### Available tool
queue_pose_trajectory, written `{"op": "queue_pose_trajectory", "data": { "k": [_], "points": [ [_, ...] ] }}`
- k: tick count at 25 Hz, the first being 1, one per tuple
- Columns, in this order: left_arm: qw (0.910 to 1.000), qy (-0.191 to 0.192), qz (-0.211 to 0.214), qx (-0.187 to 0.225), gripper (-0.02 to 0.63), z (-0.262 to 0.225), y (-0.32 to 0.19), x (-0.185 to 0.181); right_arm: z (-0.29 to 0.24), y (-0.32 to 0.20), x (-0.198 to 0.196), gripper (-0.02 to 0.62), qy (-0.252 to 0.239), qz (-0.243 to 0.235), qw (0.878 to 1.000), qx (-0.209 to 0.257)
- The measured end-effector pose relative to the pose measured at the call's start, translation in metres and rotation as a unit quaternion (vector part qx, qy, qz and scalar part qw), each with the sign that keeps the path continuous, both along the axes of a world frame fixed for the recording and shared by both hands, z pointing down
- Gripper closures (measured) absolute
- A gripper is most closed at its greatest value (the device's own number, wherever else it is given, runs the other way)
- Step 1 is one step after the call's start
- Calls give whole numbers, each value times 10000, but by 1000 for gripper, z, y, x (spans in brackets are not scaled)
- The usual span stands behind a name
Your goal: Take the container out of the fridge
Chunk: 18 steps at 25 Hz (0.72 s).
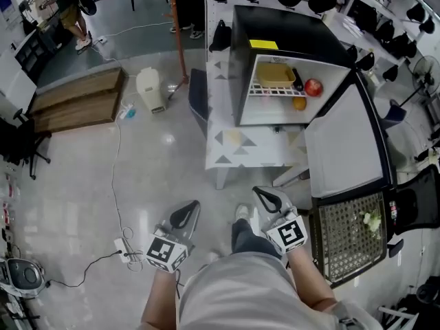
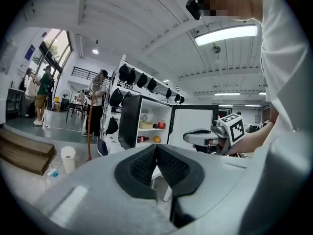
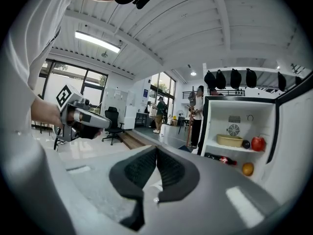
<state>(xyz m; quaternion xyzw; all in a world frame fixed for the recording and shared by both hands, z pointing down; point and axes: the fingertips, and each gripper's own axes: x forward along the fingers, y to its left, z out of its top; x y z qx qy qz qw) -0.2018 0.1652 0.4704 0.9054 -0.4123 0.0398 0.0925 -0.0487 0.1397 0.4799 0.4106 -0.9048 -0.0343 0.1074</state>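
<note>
The tan container sits on the upper wire shelf of an open black mini fridge, which stands on a low white table. Beside it are a dark bottle and a red apple; an orange lies below. My left gripper and right gripper hang low in front of my body, well short of the fridge, both shut and empty. The right gripper view shows the container far off to the right of its closed jaws. The left gripper's jaws also meet.
The fridge door swings open to the right. A black mesh chair stands close on my right. A white bin, wooden steps and a cable with a power strip lie on the floor to the left. A person stands far back.
</note>
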Motion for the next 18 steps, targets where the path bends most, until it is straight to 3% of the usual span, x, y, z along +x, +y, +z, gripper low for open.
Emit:
{"op": "queue_pose_trajectory", "data": {
  "k": [18],
  "points": [
    [9993,-212,-310,-86,598,-5,-162,84,-1,-176,73,591,14,-388,9992,-16]
  ]
}}
